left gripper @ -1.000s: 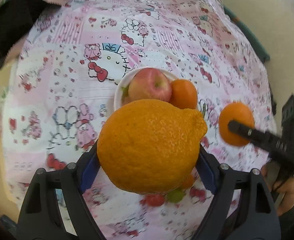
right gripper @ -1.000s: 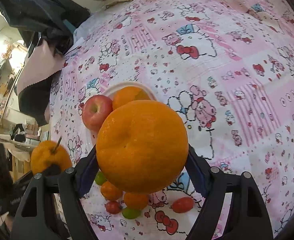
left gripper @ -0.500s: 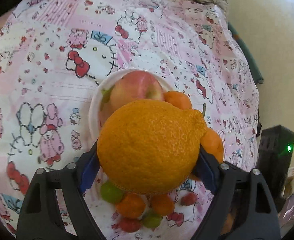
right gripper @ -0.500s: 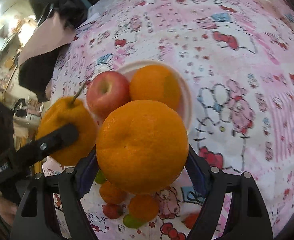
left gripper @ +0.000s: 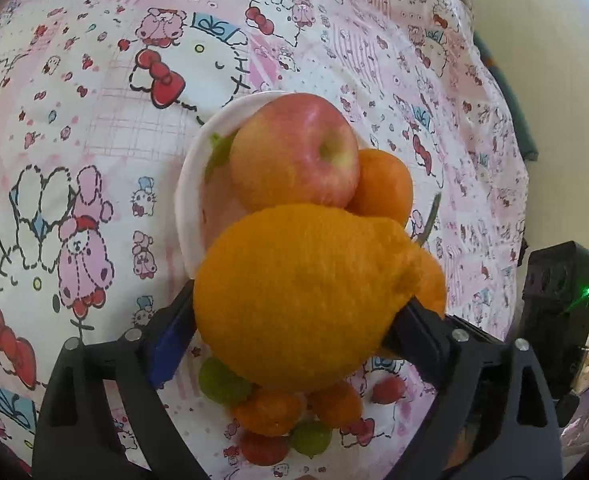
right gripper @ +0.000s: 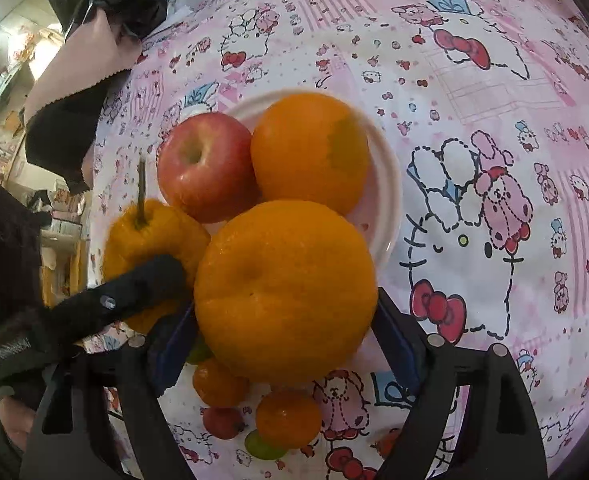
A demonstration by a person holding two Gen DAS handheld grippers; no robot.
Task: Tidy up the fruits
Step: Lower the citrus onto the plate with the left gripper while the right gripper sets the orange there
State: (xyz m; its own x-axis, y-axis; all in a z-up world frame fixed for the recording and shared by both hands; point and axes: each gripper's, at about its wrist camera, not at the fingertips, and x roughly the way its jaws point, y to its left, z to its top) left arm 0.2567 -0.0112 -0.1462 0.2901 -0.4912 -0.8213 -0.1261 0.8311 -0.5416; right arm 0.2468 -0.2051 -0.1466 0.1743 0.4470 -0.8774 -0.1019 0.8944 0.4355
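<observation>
While both tongs hovered at the dish | left gripper clenched on bumpy necked orange citrus | right gripper clenched on smooth round orange | white round plate just beyond held red apple, second orange | small red, green, orange fruits lay below on pink cartoon-print cloth.

The cloth is a soft printed fabric, matt; the bowl smooth glossy white; the apple waxy and shiny; the knobbed orange coarse, pebbled; both grippers' arms matt black plastic with metal screws.
</observation>
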